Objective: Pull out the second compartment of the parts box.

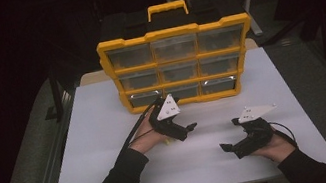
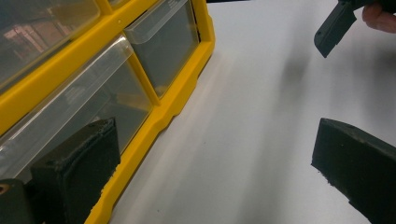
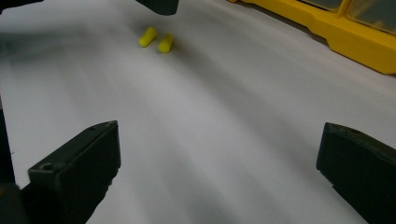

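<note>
Yellow organizer (image 1: pixel 178 66) drawer contents indistinct; left tongs (image 2: pixel 210 158), right tongs (image 3: pixel 215 163) released, empty.

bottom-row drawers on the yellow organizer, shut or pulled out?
Shut, as far as visible. In the left gripper view the clear drawer fronts sit flush in the yellow organizer frame; the high view shows none protruding.
</note>
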Demonstrator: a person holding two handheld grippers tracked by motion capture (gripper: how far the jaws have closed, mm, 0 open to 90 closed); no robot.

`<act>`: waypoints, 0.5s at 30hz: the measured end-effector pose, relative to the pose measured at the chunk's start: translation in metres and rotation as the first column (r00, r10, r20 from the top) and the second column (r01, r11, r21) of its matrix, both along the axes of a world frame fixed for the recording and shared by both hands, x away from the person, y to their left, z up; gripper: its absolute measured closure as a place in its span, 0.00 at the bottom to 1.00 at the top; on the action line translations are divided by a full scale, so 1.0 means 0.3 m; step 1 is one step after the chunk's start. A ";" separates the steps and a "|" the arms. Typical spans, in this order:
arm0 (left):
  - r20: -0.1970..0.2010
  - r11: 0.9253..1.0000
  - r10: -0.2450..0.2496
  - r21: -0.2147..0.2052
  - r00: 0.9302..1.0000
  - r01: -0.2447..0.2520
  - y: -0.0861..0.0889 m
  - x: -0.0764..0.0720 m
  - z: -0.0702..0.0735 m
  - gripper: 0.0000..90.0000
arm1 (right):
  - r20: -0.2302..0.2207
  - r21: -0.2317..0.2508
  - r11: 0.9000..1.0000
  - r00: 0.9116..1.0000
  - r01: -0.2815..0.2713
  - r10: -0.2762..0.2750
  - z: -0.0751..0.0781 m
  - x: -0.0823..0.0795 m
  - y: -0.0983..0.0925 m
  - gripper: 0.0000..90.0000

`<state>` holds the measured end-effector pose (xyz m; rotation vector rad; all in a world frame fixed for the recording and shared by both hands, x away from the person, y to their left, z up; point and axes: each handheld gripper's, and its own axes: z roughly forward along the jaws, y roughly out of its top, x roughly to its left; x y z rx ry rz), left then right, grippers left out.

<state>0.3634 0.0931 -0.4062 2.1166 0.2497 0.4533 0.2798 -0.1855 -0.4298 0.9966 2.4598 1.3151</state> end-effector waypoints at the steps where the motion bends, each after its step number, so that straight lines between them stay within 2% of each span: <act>1: 0.006 1.000 0.000 0.001 1.000 0.000 0.000 -0.001 0.000 0.01 | 0.000 0.000 1.000 1.000 0.000 0.000 0.000 0.000 0.000 0.00; 15: 0.065 0.999 -0.007 0.034 0.998 0.005 -0.006 -0.012 -0.001 0.01 | 0.001 -0.001 1.000 1.000 -0.002 0.002 0.000 -0.001 0.000 0.00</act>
